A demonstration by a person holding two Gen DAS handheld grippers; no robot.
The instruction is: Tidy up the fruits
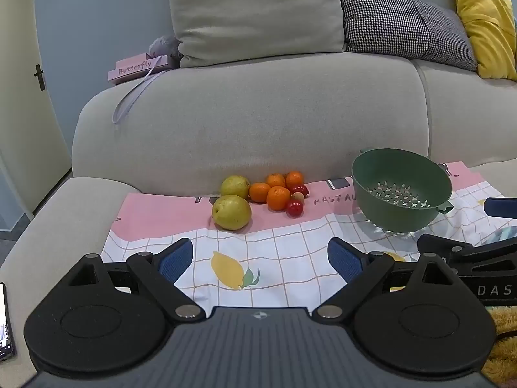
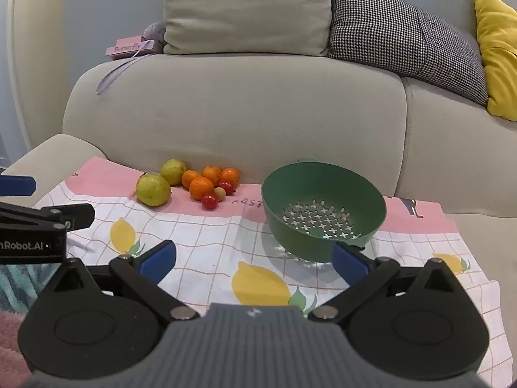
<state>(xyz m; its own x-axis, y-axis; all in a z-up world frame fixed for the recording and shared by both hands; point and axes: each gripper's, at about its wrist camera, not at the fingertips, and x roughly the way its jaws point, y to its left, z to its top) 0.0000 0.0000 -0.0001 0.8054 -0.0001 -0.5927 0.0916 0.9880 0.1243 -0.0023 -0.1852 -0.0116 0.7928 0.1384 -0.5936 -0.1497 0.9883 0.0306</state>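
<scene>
A pile of fruit lies on a printed cloth (image 1: 284,258) on the sofa seat: two yellow-green pears (image 1: 231,212) (image 2: 152,189), several oranges (image 1: 278,198) (image 2: 201,188), small red fruits (image 1: 294,208) (image 2: 209,200) and a small tan one (image 2: 220,192). An empty green colander (image 1: 400,190) (image 2: 323,213) stands to their right. My left gripper (image 1: 260,258) is open and empty, short of the fruit. My right gripper (image 2: 253,258) is open and empty, its right finger close to the colander's near side.
The grey sofa back (image 1: 252,123) rises just behind the fruit. Cushions (image 1: 255,13) and a pink box (image 1: 137,68) sit on top. The sofa arm (image 1: 61,226) is at left, with a phone (image 1: 5,320) at its edge.
</scene>
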